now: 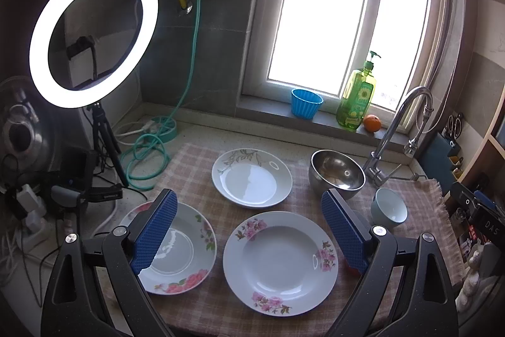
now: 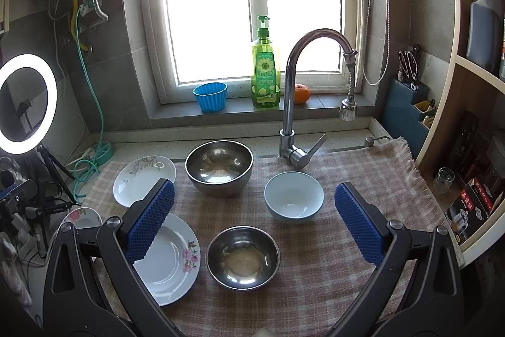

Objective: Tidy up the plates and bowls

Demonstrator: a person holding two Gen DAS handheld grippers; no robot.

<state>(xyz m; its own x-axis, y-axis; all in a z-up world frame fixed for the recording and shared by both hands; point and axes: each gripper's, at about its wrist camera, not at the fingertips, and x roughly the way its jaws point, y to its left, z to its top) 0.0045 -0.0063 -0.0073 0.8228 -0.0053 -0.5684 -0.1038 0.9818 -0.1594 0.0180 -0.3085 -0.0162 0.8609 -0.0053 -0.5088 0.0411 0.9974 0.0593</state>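
Six dishes lie apart on the cloth [image 2: 363, 166]: three plates [image 1: 280, 262] left, three bowls [image 2: 243, 258] right. Left gripper [image 1: 249, 229] and right gripper [image 2: 254, 223] hover wide open, empty. Glazed rims may slip from the pads and chip when stacked.

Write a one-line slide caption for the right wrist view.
Open right gripper above checked cloth holding two steel bowls, a white bowl and flowered plates.
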